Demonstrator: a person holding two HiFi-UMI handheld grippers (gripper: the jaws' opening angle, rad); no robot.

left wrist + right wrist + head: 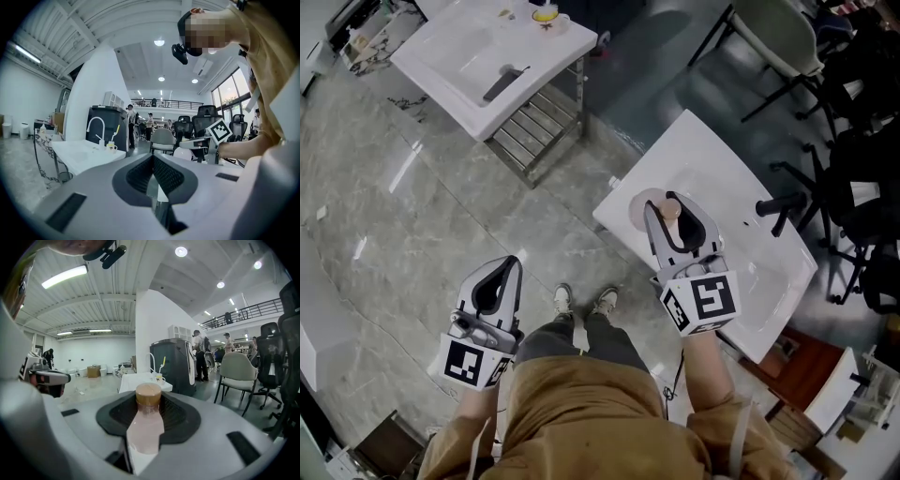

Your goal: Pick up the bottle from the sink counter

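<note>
Clamped in the right gripper (pixel 671 212) at frame centre, the smooth pale-pink tan-capped bottle (pixel 146 425) could slip down its taper (left gripper (pixel 512 266) jaws together, empty).

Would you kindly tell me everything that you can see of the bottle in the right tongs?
The bottle has a pale pink, translucent-looking body, seemingly plastic, which narrows at the shoulder to a round tan cap. It stands upright between the right tongs, which are shut on its body. It is over the white sink counter; whether its base touches the counter cannot be told.
</note>
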